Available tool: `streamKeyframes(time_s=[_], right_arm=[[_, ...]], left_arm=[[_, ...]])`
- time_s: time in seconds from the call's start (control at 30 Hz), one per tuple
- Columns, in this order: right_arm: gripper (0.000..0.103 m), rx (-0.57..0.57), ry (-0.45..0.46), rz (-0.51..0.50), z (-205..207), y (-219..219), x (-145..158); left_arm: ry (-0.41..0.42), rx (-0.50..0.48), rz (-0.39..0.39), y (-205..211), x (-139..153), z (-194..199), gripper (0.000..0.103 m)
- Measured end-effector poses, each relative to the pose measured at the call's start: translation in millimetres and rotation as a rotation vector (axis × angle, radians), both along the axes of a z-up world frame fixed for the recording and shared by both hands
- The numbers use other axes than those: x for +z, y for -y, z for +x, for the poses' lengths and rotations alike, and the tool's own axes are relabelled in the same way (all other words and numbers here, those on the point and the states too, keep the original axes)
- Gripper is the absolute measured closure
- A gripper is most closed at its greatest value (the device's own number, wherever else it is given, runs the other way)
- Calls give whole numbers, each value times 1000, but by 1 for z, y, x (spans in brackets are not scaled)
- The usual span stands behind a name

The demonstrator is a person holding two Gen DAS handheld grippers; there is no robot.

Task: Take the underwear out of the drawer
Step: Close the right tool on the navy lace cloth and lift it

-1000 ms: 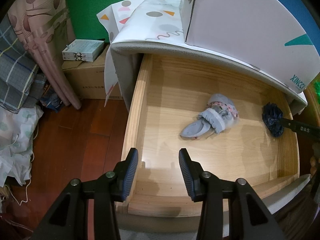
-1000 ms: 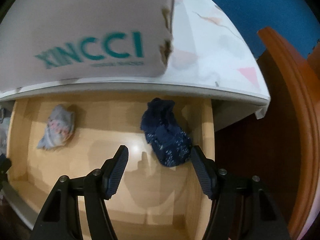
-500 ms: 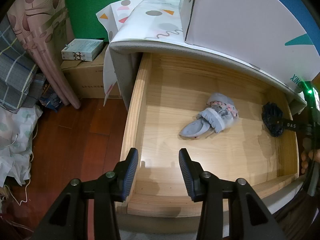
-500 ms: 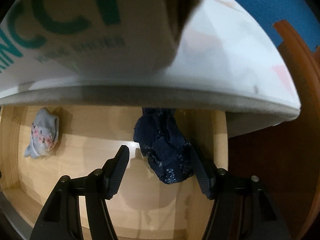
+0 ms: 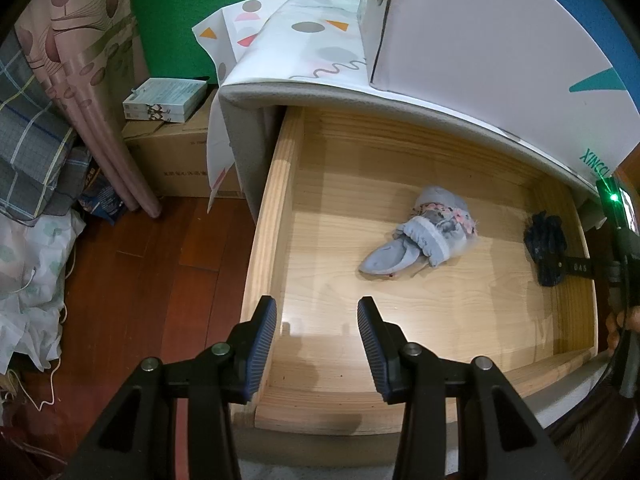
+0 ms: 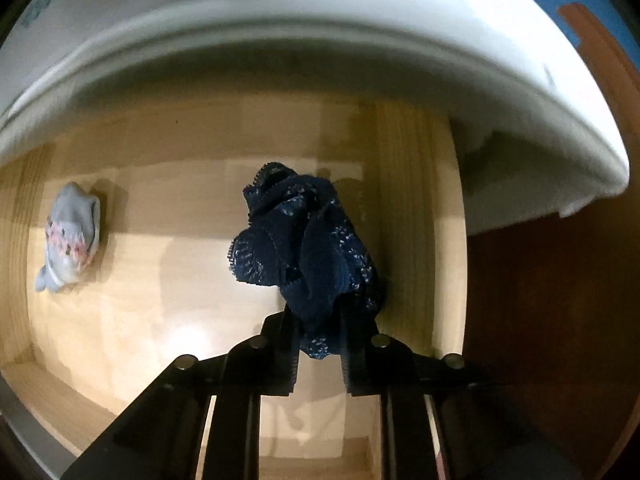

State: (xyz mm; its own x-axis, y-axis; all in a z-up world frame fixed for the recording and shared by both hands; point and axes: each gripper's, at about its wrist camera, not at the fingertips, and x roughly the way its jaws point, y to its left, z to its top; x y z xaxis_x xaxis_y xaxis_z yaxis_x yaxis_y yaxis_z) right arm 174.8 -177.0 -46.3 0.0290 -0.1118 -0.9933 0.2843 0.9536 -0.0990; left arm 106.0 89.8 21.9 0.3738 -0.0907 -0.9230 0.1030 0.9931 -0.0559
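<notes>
The wooden drawer (image 5: 276, 216) stands pulled out from under a white cabinet top (image 5: 400, 104). The right gripper (image 6: 318, 344) points down into the drawer's right end, and its jaws have just been closing; the fingers (image 6: 290, 344) are now clamped on the dark blue lace underwear (image 6: 308, 240), which bunches up between and ahead of them, close against the drawer's right wall. In the left wrist view the same dark garment (image 5: 546, 244) lies at the right end of the drawer floor, with the right gripper's black body reaching in over it from the frame's right edge. A second piece, light grey-blue underwear with a pink floral band (image 5: 424, 236), lies loose on the drawer floor near the middle, well apart from the blue one and touched by neither gripper. The left gripper (image 5: 316, 344) hovers over the drawer's front left corner, fingers (image 5: 262, 344) apart with nothing between them. A white printed carton (image 5: 500, 40) rests on the cabinet top. Beside the cabinet, a cardboard box (image 5: 180, 164) sits on the red-brown wooden floor (image 5: 140, 300).
</notes>
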Motion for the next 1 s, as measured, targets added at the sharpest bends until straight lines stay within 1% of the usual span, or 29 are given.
streamKeyframes(time_s=[0.27, 0.33, 0.37, 0.43, 0.5, 0.57, 0.7, 0.73, 0.83, 0.87, 1.0], right_arm=[[90, -4, -72, 62, -15, -7, -4], [89, 7, -100, 81, -22, -16, -5], [86, 16, -105, 86, -24, -19, -5], [85, 33, -100, 74, -25, -26, -6], [76, 48, -89, 57, -21, -29, -6], [76, 45, -84, 44, -23, -39, -10], [74, 43, -90, 36, -19, -38, -16], [76, 42, -93, 38, -17, -38, -17], [75, 52, -104, 28, -10, -33, -15], [75, 59, -111, 22, -8, -42, -18], [82, 91, -148, -5, -10, -54, -27]], left_arm=[[-1, 1, -2, 0, 0, 0, 60], [-1, 0, 0, -1, 0, 0, 60], [-1, 0, -1, -1, 0, 0, 60], [0, 0, 0, 0, 0, 0, 60], [0, 0, 1, 0, 0, 0, 60], [0, 1, 2, -1, 0, 0, 60], [-3, 2, 3, -1, -1, 1, 60], [-4, 0, 3, -1, -1, 1, 60], [-7, -12, 15, 2, -2, 1, 60], [-10, -17, 24, 4, -3, 1, 60], [-18, -25, 31, 5, -4, 0, 60]])
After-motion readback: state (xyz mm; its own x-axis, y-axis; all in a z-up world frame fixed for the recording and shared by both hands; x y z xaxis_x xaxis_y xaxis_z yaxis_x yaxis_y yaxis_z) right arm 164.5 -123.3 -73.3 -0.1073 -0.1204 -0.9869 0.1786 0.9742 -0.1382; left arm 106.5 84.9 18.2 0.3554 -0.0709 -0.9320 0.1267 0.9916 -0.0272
